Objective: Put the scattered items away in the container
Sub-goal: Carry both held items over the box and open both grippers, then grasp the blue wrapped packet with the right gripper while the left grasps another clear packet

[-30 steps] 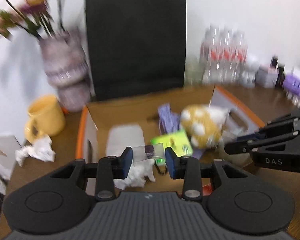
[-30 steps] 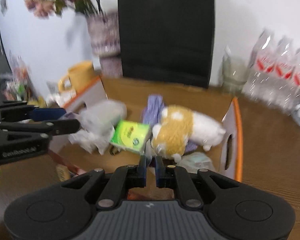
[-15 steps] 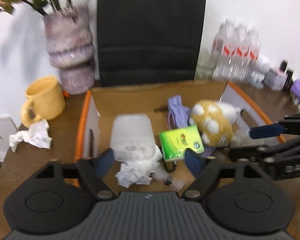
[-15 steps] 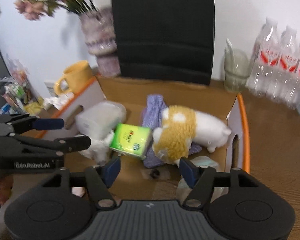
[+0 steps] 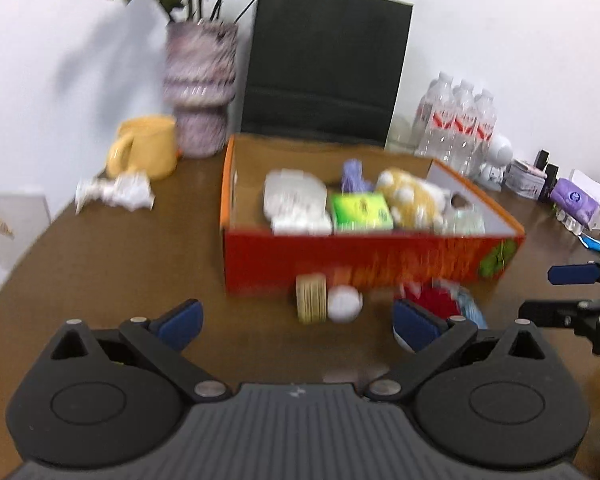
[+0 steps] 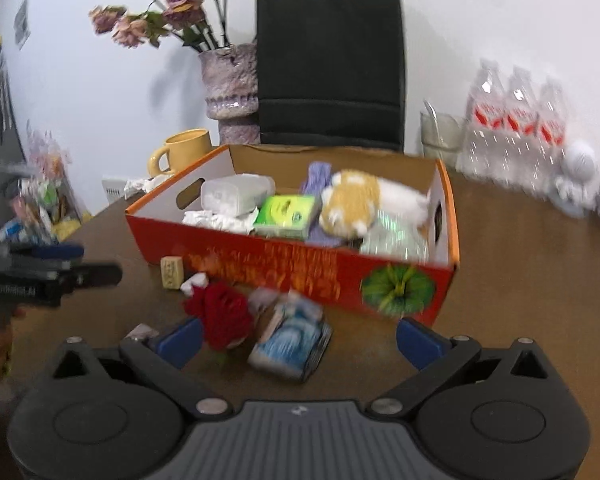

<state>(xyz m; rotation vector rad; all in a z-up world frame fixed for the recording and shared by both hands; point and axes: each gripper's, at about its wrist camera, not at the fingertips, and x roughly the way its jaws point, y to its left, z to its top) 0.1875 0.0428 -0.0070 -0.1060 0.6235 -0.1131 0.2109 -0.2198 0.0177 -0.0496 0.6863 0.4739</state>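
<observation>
A blue-and-white soft packet point(image 6: 290, 336) is seen lying on the brown wooden tabletop point(image 6: 520, 280), just in front of the near wall of the orange cardboard box point(image 6: 300, 268), with a red crocheted rose point(image 6: 222, 314) touching its left side. The packet's long axis appears to run slantwise, from near-left to far-right. It lies directly ahead of the right tool point(image 6: 300, 340), between that tool's widely spread, empty fingers, so the right side is judged nearer. Further left, a small tan block point(image 5: 311, 298) and a white ball point(image 5: 344, 304) are found ahead of the left tool point(image 5: 296, 322), likewise wide open and empty.
</observation>
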